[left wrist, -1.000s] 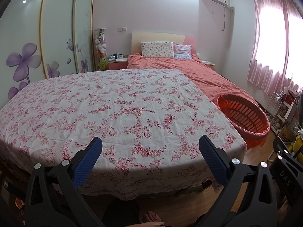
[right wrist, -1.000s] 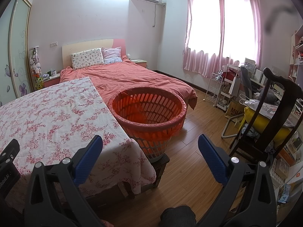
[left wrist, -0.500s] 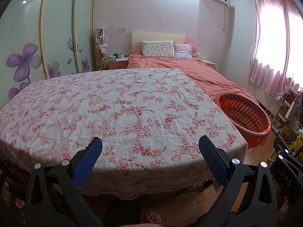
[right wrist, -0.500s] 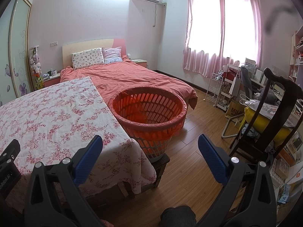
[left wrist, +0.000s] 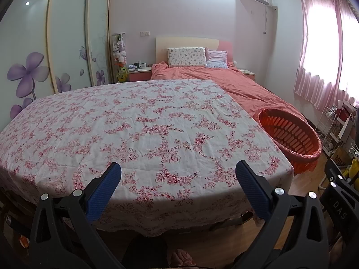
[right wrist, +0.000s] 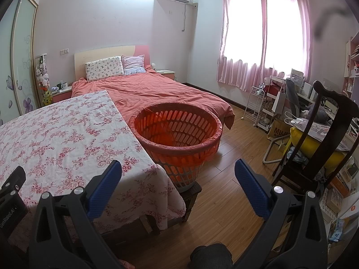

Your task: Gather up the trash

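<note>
An orange slotted basket (right wrist: 177,132) lined with an orange bag stands on a low dark stool at the right end of the table; it also shows in the left wrist view (left wrist: 289,134). A table covered in a pink floral cloth (left wrist: 139,130) lies in front of me, with no trash visible on it. My left gripper (left wrist: 177,177) is open and empty above the table's near edge. My right gripper (right wrist: 178,177) is open and empty, held in front of the basket. The left gripper's body (right wrist: 11,192) shows at the left edge of the right wrist view.
A bed with a coral cover (right wrist: 157,92) lies behind the table. A dark wooden chair (right wrist: 323,139) and a cluttered desk with a white rack (right wrist: 258,107) stand to the right on the wood floor (right wrist: 235,157). Wardrobe doors (left wrist: 33,51) line the left wall.
Both views shifted very slightly; the basket sits a little further right in the left wrist view. Both grippers stay open and empty.
</note>
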